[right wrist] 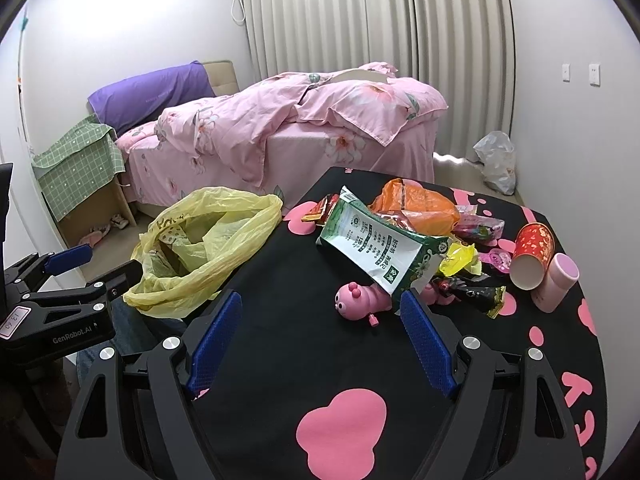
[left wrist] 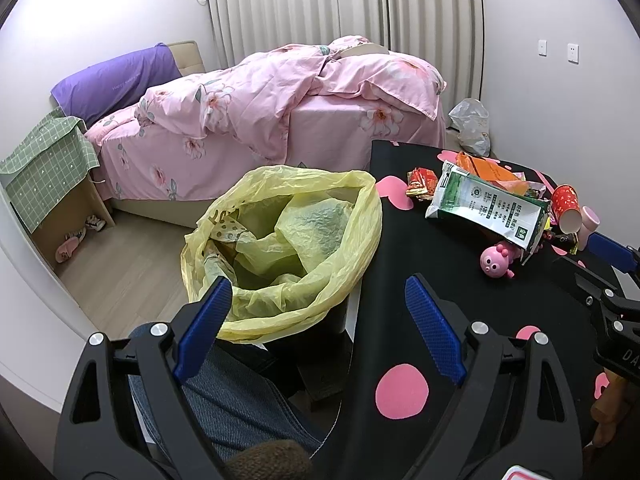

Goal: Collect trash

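While open, right claw faces carton

black pink-spotted table | on it: milk carton, wrappers, red cup, pink toy

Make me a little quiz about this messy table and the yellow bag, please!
1. True or false: the right gripper is holding the milk carton.
2. Which thing lies on its side next to the pink cup?
A. a red paper cup
B. a glass bottle
C. a spoon
3. Fill in: the pink toy sits on the table just in front of the milk ____.

Key
1. False. Both grippers, the left gripper too, are open and empty.
2. A, the red paper cup.
3. carton. The yellow bag stands beside the table, open.
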`<control>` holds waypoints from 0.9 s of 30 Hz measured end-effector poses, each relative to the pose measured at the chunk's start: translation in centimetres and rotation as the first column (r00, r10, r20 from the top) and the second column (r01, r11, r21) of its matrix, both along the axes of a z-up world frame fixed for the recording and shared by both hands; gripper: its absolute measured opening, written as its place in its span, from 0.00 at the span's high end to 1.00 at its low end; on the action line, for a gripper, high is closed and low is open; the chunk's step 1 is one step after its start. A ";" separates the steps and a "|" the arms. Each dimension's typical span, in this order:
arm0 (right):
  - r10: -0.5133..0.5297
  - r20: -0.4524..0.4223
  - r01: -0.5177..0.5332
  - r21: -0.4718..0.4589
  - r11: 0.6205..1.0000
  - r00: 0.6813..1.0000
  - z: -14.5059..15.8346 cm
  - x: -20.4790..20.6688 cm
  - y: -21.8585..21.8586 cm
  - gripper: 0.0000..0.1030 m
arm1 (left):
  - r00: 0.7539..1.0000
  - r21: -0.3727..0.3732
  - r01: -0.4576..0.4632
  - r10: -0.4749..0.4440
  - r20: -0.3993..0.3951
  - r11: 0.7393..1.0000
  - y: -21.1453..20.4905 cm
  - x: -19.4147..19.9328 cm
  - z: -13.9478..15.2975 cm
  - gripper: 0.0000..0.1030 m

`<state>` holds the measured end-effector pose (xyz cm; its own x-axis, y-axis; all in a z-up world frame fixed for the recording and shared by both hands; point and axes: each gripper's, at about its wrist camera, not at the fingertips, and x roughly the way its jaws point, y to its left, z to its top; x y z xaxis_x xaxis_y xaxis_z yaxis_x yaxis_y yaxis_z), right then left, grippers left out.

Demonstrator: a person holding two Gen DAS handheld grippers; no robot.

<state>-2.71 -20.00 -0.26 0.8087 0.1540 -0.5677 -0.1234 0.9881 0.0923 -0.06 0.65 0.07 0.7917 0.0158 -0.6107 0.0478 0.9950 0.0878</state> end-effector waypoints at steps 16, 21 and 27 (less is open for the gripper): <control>0.000 0.002 0.000 -0.002 1.000 1.000 0.0 -0.1 0.1 0.24 | 1.000 -0.009 -0.004 0.004 -0.006 1.000 0.3 -0.3 -0.4 0.18; 0.000 0.002 0.000 0.000 1.000 1.000 -0.1 -0.1 0.1 0.24 | 1.000 -0.010 -0.004 0.004 -0.007 1.000 0.3 -0.2 -0.3 0.18; 0.002 0.002 -0.002 -0.002 1.000 1.000 -0.1 -0.1 0.1 0.24 | 1.000 -0.010 -0.004 0.003 -0.007 1.000 0.3 -0.2 -0.3 0.18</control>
